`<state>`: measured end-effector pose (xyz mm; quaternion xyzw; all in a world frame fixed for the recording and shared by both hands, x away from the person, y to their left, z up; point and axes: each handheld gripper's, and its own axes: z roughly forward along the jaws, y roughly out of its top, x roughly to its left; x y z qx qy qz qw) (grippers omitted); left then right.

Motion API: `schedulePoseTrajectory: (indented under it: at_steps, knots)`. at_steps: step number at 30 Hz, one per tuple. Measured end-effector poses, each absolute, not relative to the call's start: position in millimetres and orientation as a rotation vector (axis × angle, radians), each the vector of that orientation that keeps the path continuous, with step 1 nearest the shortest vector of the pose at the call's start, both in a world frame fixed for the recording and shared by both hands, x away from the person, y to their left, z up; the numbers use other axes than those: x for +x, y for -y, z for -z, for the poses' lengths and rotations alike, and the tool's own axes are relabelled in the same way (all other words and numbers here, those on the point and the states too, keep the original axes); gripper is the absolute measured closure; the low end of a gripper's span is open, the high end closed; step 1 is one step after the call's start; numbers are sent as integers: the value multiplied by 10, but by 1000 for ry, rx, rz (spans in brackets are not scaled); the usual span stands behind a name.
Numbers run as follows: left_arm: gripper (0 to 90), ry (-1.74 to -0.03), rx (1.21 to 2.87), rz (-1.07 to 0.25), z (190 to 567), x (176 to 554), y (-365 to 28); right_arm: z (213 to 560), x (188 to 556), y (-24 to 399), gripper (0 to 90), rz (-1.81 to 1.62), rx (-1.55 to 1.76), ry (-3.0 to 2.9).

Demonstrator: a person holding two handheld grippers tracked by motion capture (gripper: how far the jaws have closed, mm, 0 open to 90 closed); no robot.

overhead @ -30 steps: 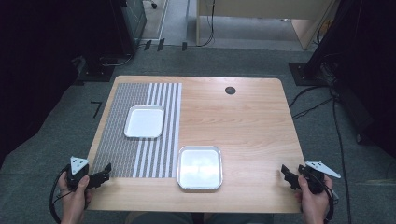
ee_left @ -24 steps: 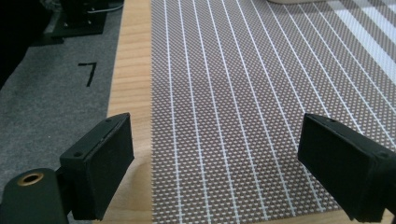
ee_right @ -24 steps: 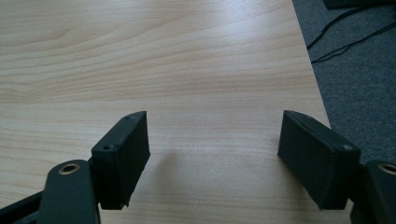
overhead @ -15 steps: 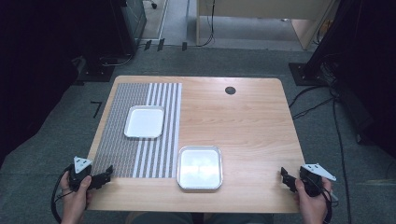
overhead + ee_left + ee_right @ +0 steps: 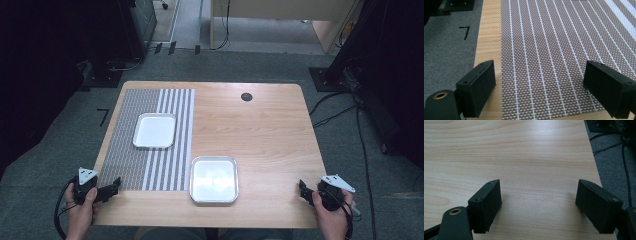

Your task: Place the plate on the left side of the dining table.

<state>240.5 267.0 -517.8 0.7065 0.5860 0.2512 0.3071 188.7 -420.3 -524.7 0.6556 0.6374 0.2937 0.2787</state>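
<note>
The pale wood-grain surface (image 5: 265,130) is a rounded rectangle, smooth and faintly glossy. Over its left part lies a woven mesh placemat (image 5: 150,145), fine brown-grey weave crossed by thin white lines that widen into broad white stripes at one side. A shallow white rectangular tray with rounded corners (image 5: 154,130) sits on the mat; a second, squarer metal-rimmed tray (image 5: 214,179) rests on bare wood just beside the mat's near corner.

The left gripper (image 5: 111,189) hovers at the mat's near left corner, its blocky matte black jaws spread with nothing between. The right gripper (image 5: 303,190), at the near right edge, also stands spread and empty over bare wood; its jaws have just been opening wider. Both trays lie where they were a second ago.
</note>
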Motion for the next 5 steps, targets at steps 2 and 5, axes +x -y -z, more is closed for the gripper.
schedulePoseTrajectory:
  at_steps: [2, 5]
  knots:
    - [106, -1551, 1869, -665, 5178, 2405, -2670, 5247, 1887, 4203, 206, -788, 1759, -1710]
    - [104, -1557, 1867, -663, 5174, 2408, -2669, 5247, 1888, 4204, 202, -789, 1758, -1712]
